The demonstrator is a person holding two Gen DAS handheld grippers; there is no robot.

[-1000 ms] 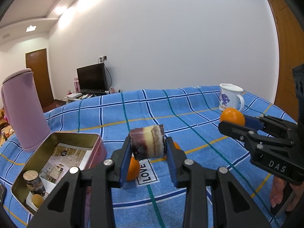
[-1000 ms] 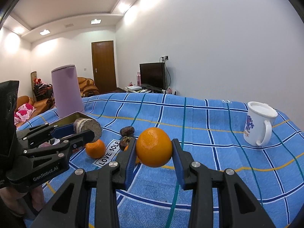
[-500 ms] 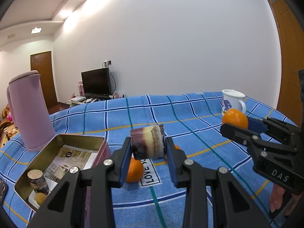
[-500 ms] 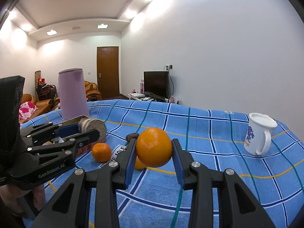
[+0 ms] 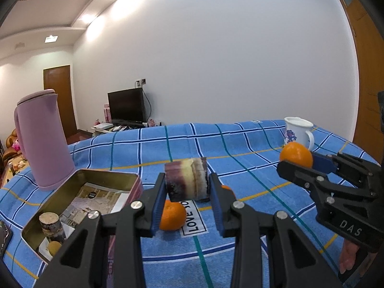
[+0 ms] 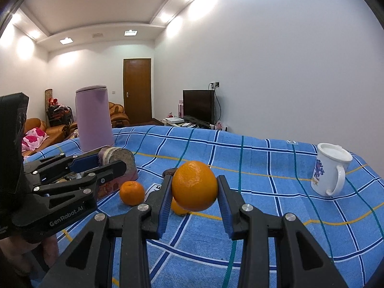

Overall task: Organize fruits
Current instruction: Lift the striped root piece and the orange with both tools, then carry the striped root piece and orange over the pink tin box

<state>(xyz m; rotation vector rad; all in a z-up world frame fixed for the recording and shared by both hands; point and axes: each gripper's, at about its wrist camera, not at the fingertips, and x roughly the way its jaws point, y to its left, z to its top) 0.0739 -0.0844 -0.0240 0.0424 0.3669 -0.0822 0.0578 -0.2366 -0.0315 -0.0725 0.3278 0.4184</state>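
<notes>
So, left gripper [image 5: 187, 187] clamps one purple-yellow sugarcane chunk [image 5: 186, 179], right gripper [image 6: 195, 192] squeezes one big round orange [image 6: 194, 186]; two small tangerines [image 6: 132, 193] sit at 9 o'clock.

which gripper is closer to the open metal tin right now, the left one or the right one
Left. The left gripper holds a sugarcane piece just beside the tin; the right gripper, with its orange, is farther off, near the mug.

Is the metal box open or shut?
Open. The metal box has no lid on it, and you can see inside: printed paper, a sugarcane piece and a small yellowish fruit.
</notes>
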